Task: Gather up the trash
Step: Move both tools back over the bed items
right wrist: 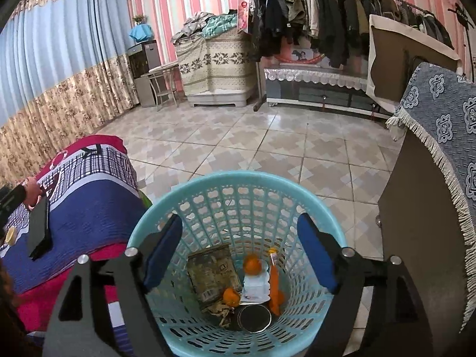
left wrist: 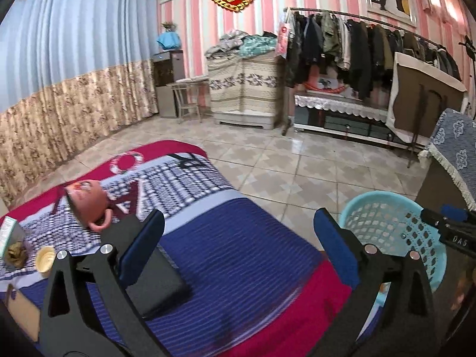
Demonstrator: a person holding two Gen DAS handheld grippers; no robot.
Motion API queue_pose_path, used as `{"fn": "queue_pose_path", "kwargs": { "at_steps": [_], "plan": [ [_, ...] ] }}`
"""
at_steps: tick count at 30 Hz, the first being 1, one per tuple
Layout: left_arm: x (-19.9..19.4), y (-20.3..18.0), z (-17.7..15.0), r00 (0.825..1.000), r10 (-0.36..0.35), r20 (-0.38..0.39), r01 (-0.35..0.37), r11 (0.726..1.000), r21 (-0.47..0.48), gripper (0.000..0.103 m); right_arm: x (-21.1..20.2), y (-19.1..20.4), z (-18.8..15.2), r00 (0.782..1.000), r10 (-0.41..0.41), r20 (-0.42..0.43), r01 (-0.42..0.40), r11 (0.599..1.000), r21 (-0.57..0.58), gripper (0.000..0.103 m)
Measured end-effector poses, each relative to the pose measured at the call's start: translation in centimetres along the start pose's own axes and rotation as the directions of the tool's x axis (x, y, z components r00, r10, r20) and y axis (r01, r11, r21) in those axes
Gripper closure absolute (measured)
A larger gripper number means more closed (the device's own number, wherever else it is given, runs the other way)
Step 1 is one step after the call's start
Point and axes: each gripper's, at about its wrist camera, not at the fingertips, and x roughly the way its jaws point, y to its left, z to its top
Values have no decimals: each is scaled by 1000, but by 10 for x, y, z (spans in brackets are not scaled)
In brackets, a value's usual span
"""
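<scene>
A light blue plastic basket (right wrist: 238, 196) stands on the tiled floor beside the bed; it also shows in the left wrist view (left wrist: 386, 223). Inside lie a flattened brown packet (right wrist: 212, 270), orange peel pieces (right wrist: 253, 264), a white wrapper (right wrist: 255, 288), an orange tube (right wrist: 273, 279) and a round can (right wrist: 254, 316). My right gripper (right wrist: 241, 255) is open and empty directly over the basket. My left gripper (left wrist: 238, 253) is open and empty above the bed. On the bed at left lie a crumpled brown scrap (left wrist: 16, 254), a small paper cup (left wrist: 45, 260) and a carton (left wrist: 9, 233).
A pink mug (left wrist: 89, 202) lies tipped on the patterned bedspread (left wrist: 238, 238), next to a black flat object (left wrist: 154, 282). A cabinet with a blue fringed cloth (right wrist: 440, 136) stands right of the basket. A clothes rack (right wrist: 327, 15) and covered furniture line the far wall.
</scene>
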Motion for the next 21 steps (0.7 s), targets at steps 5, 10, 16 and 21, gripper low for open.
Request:
{"fn": "queue_pose_path", "kwargs": {
  "at_steps": [5,10,16,21],
  "plan": [
    [-16,26,-2,999,37,13,-37,999,-25,6,-8,5,4,999,-8,34,8,1000,-8,13],
    [-34,57,-3,996,86,27,-84,995,-60,6,-13,20,5,999,13,48,-11,999,-33,13],
    [-54,96,-12,987,156,29,-152,983,-103,6,-24,57,6,995,58,78,-50,994,-101,13],
    [-70,131,-24,978,210,13,-205,966,-155,6,-31,93,4,991,98,86,-83,982,-168,13]
  ]
}}
